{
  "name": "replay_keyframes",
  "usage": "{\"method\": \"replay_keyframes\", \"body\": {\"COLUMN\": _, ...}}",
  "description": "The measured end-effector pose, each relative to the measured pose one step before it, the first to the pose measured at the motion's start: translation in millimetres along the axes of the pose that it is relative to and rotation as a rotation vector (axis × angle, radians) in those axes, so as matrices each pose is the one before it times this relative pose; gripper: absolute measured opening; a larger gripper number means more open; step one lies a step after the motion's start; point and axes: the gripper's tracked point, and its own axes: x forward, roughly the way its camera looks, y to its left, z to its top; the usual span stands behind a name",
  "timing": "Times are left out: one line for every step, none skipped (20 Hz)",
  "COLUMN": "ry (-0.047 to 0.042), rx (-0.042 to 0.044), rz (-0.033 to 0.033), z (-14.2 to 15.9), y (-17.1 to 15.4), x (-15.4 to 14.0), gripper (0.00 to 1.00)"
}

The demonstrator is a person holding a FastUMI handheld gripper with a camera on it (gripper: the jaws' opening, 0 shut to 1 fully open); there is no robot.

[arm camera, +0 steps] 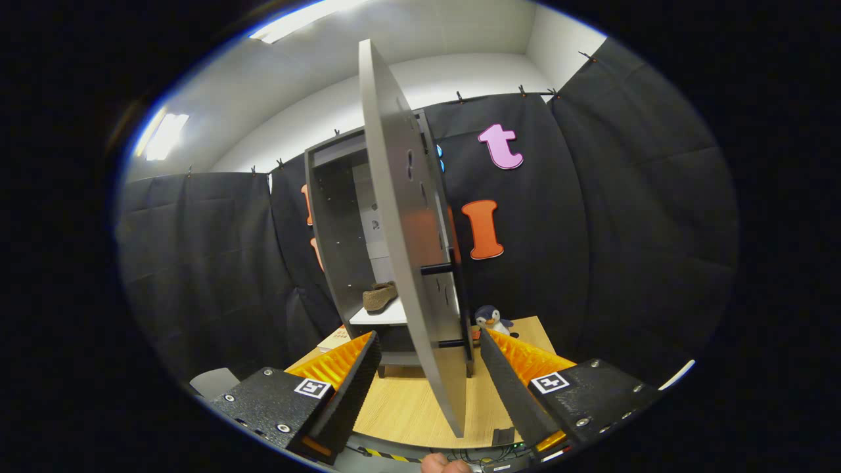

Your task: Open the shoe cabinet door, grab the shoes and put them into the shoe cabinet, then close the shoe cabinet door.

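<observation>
Shoe cabinet [332, 217] grey, door [407, 249] swung open, brown shoe [380, 295] inside; gripper [430, 358] fingers apart

Bright ceiling lights [164, 135], sharp, strong fisheye bending.

The hand-held two-finger gripper [430, 368] carries two blocky housings of rough black plastic, one behind each finger. Each housing [263, 401] is studded with round silver screws, and each bears a small square white tag [313, 387] printed with a black pattern near its inner front corner. Ribbed orange panels [338, 358] lie along the outer faces of the long wedge-shaped fingers [506, 387]. Below them a strip of yellow-and-black hazard tape [387, 454] and a bare fingertip [443, 465] of the person show.
</observation>
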Motion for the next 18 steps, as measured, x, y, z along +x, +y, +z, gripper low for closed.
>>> {"method": "replay_keyframes", "body": {"ry": 0.00047, "rx": -0.00252, "rz": -0.00799, "z": 0.13, "y": -8.04, "x": 3.89, "gripper": 0.95}}
{"method": "replay_keyframes", "body": {"ry": 0.00128, "rx": -0.00219, "rz": -0.01042, "z": 0.3, "y": -8.11, "x": 2.15, "gripper": 0.95}}
{"method": "replay_keyframes", "body": {"ry": -0.00301, "rx": -0.00217, "rz": -0.00903, "z": 2.18, "y": -7.28, "x": 1.85, "gripper": 0.95}}
{"method": "replay_keyframes", "body": {"ry": -0.00175, "rx": -0.00148, "rz": -0.00815, "z": 1.54, "y": -5.78, "x": 2.39, "gripper": 0.95}}
{"method": "replay_keyframes", "body": {"ry": 0.00122, "rx": 0.00158, "rz": -0.00751, "z": 0.99, "y": -6.1, "x": 4.93, "gripper": 0.95}}
{"method": "replay_keyframes", "body": {"ry": 0.00169, "rx": 0.00266, "rz": 0.00133, "z": 0.16, "y": 0.86, "x": 6.26, "gripper": 0.95}}
{"method": "replay_keyframes", "body": {"ry": 0.00101, "rx": 0.0002, "rz": 0.00194, "z": 0.46, "y": 0.55, "x": 5.04, "gripper": 0.95}}
{"method": "replay_keyframes", "body": {"ry": -0.00001, "rx": -0.00224, "rz": 0.00368, "z": -0.44, "y": 0.34, "x": 0.07, "gripper": 0.95}}
{"method": "replay_keyframes", "body": {"ry": 0.00404, "rx": -0.00569, "rz": 0.00074, "z": -1.4, "y": 1.31, "x": -0.19, "gripper": 0.95}}
{"method": "replay_keyframes", "body": {"ry": -0.00401, "rx": -0.01392, "rz": -0.00301, "z": 0.18, "y": -0.13, "x": 0.82, "gripper": 0.94}}
{"method": "replay_keyframes", "body": {"ry": -0.00321, "rx": -0.00581, "rz": -0.00091, "z": 0.41, "y": 1.57, "x": -1.87, "gripper": 0.94}}
{"method": "replay_keyframes", "body": {"ry": 0.00238, "rx": 0.00062, "rz": 0.0019, "z": -1.51, "y": 3.34, "x": -0.21, "gripper": 0.94}}
{"method": "replay_keyframes", "body": {"ry": 0.00526, "rx": 0.00555, "rz": 0.00205, "z": -1.27, "y": 5.09, "x": 4.56, "gripper": 0.93}}
{"method": "replay_keyframes", "body": {"ry": 0.00386, "rx": 0.00237, "rz": 0.00143, "z": -1.03, "y": 6.04, "x": 3.89, "gripper": 0.93}}
{"method": "replay_keyframes", "body": {"ry": 0.00152, "rx": -0.00056, "rz": 0.00038, "z": 0.01, "y": 6.18, "x": 4.64, "gripper": 0.93}}
{"method": "replay_keyframes", "body": {"ry": -0.00091, "rx": -0.0023, "rz": -0.00026, "z": -0.62, "y": 5.51, "x": 1.39, "gripper": 0.93}}
{"method": "replay_keyframes", "body": {"ry": -0.00136, "rx": -0.00317, "rz": 0.00149, "z": -0.19, "y": 6.55, "x": 0.17, "gripper": 0.93}}
{"method": "replay_keyframes", "body": {"ry": 0.00273, "rx": -0.00016, "rz": 0.00153, "z": -1.85, "y": 8.31, "x": 0.09, "gripper": 0.93}}
